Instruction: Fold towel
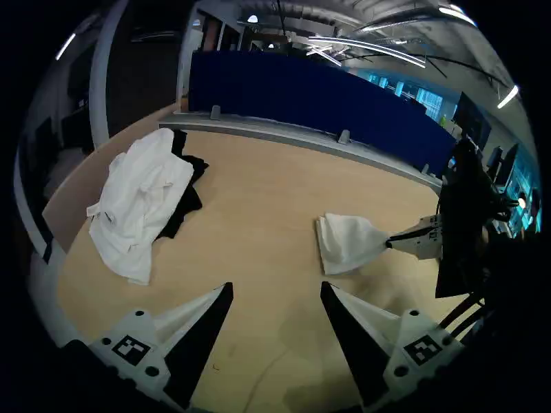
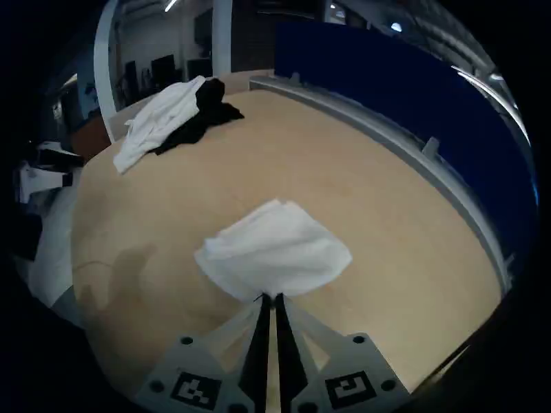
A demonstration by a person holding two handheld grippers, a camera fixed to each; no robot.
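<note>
The small, bunched white towel (image 2: 275,251) lay on the pale wooden table (image 2: 386,206), well apart from its edges, and the right gripper (image 2: 270,297) pinched its near corner. The left gripper (image 1: 275,286) hung spread over bare tabletop. A crumpled white cloth heap (image 1: 138,199) on a black garment (image 1: 187,203) lay near the far edge.

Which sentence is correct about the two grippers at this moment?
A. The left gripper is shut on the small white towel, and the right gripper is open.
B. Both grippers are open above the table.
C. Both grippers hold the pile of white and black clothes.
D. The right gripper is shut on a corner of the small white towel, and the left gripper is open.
D: the right gripper pinches a corner of the folded white towel between closed fingers, while the left gripper stands open over the wooden table.
</note>
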